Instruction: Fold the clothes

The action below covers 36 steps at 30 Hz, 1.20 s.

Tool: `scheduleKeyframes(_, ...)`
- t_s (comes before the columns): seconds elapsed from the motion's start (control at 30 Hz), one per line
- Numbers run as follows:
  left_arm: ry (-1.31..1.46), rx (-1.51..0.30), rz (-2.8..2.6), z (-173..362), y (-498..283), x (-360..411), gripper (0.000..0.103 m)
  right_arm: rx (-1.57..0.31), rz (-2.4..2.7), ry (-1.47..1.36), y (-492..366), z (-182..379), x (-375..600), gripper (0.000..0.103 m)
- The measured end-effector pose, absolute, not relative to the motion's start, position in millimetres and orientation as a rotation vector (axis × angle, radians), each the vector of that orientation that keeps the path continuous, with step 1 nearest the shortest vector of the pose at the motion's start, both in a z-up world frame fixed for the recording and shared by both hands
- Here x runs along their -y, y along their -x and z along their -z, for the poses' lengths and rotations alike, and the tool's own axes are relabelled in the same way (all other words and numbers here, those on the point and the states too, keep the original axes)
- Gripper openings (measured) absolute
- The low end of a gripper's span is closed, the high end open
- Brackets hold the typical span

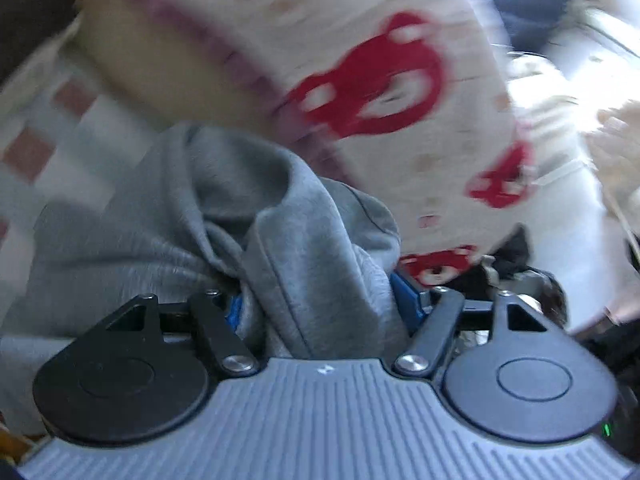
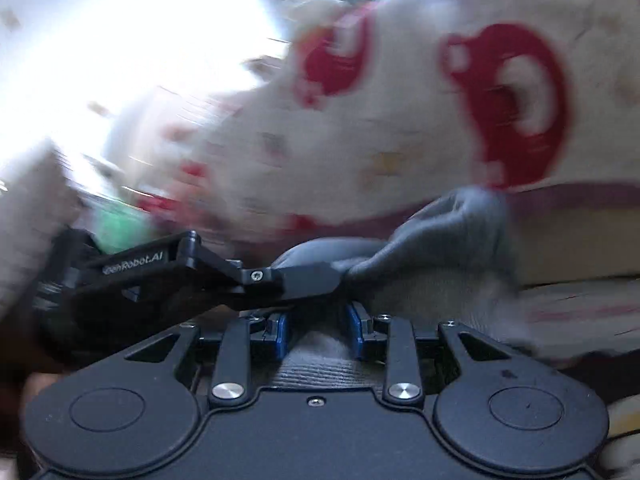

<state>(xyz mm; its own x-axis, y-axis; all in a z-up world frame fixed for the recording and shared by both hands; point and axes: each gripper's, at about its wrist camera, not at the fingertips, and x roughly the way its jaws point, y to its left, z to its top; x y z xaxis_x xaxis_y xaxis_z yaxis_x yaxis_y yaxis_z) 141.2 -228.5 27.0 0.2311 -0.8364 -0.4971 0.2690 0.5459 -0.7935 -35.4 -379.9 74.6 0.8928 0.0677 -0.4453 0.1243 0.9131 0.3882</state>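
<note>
A grey sweatshirt-like garment (image 1: 192,216) is bunched up right in front of the left camera. My left gripper (image 1: 324,304) is shut on a thick fold of it; the blue pads (image 1: 406,294) press the cloth from both sides. In the right wrist view the same grey garment (image 2: 460,216) rises from between the blue pads (image 2: 354,332) of my right gripper (image 2: 318,332), which is shut on it. The left gripper's black body (image 2: 168,276) lies just left of it, very close. Both views are motion-blurred.
A white blanket with red cartoon prints (image 1: 384,80) and a dark red border fills the background; it also shows in the right wrist view (image 2: 480,100). A checked cover (image 1: 48,132) lies at left. Bright window light is behind.
</note>
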Motion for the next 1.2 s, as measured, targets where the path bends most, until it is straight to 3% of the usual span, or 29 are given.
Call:
scheduleKeyframes(0.13, 0.476, -1.143, 0.766, 21.8, -153.4, 247.7, 0.065, -0.583, 0.247, -0.409, 17.7, -15.3, 383.3, 0.039)
scheduleKeyframes(0.3, 0.298, -1.091, 0.769, 35.5, -140.4, 230.8, 0.066, -0.676, 0.24, -0.532, 1.0, 30.2, 389.7, 0.04)
scheduleKeyframes(0.67, 0.103, -1.023, 0.707, 36.6, -128.1, 181.5, 0.068, -0.654, 0.226, -0.546, 0.8, 35.1, 372.4, 0.051)
scheduleKeyframes(0.9, 0.046, -0.962, 0.7, 33.1, -120.3, 165.5, 0.069, -0.641, 0.204, -0.6, 58.6, 39.0, 435.3, 0.061)
scheduleKeyframes(1.2, 0.0, -1.0, 0.743, 75.3, -118.0, 168.2, 0.071, -0.646, 0.307, -0.803, 94.0, 67.8, 488.0, 0.061)
